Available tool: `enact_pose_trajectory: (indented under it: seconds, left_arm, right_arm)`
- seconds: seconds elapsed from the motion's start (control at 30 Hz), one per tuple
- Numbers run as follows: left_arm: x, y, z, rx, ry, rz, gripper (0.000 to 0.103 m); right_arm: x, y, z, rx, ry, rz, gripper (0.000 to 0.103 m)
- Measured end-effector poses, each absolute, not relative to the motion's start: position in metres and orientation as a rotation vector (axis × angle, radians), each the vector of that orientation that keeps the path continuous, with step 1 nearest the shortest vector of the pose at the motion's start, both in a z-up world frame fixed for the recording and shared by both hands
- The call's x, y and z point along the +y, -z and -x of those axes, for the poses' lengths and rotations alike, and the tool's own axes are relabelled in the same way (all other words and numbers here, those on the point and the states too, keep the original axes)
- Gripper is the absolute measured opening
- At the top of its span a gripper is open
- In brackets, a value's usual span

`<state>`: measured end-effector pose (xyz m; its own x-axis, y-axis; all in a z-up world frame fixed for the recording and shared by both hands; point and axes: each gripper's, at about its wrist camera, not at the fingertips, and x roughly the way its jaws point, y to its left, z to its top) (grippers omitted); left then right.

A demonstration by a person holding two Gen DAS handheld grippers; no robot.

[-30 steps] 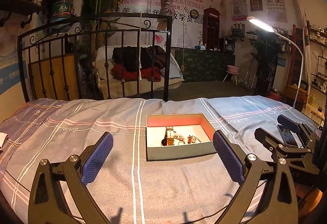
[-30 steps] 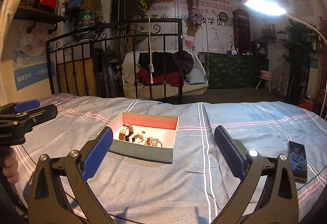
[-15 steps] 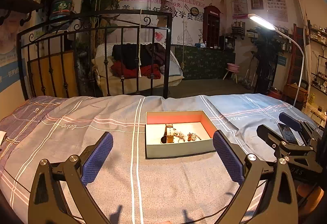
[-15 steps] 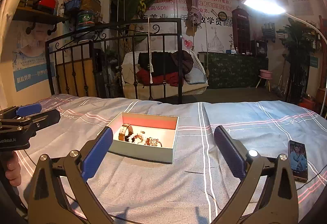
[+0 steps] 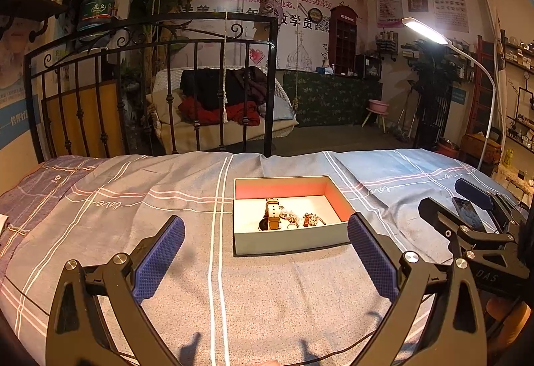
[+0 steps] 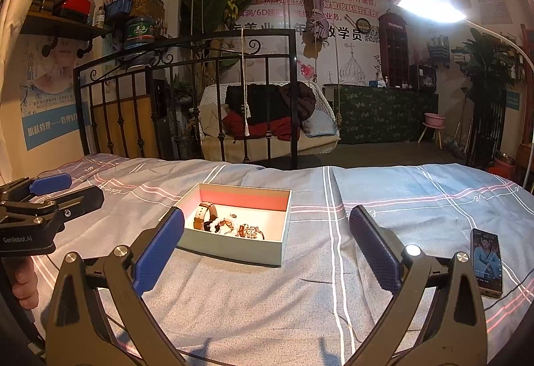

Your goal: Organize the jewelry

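Note:
An open grey box [image 5: 287, 240] with a red inner wall sits on the bed; it also shows in the right wrist view [image 6: 233, 245]. Inside lie a brown-strap watch [image 5: 272, 214], a white bead bracelet [image 6: 217, 223] and a tangle of small jewelry [image 5: 308, 219]. My left gripper [image 5: 265, 254] is open and empty, just short of the box's near wall. My right gripper [image 6: 267, 250] is open and empty, in front of the box's right part. Each gripper appears at the edge of the other's view, the right one [image 5: 474, 215] and the left one [image 6: 50, 190].
The bed has a grey-blue plaid sheet [image 5: 133, 199] and a black iron headboard [image 5: 150, 82] behind it. A phone [image 6: 485, 262] with a lit screen lies on the sheet at the right. A white lamp [image 6: 430, 7] shines from the right. A thin cable [image 6: 514, 286] runs near the phone.
The left wrist view has tilted and shifted a little, so the box sits slightly higher and nearer the middle. The right gripper has barely moved. Both stay open.

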<state>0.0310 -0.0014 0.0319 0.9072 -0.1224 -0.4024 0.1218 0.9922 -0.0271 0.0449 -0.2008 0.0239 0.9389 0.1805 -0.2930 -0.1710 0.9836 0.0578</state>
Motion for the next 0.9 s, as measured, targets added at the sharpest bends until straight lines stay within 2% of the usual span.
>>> enact_pose_trajectory:
  seconds: [0.9]
  left_arm:
    - [-0.0030, -0.0254, -0.0398, 0.468, 0.137, 0.027, 0.096]
  right_arm:
    - [-0.1976, -0.0266, -0.0400, 0.312, -0.188, -0.022, 0.098]
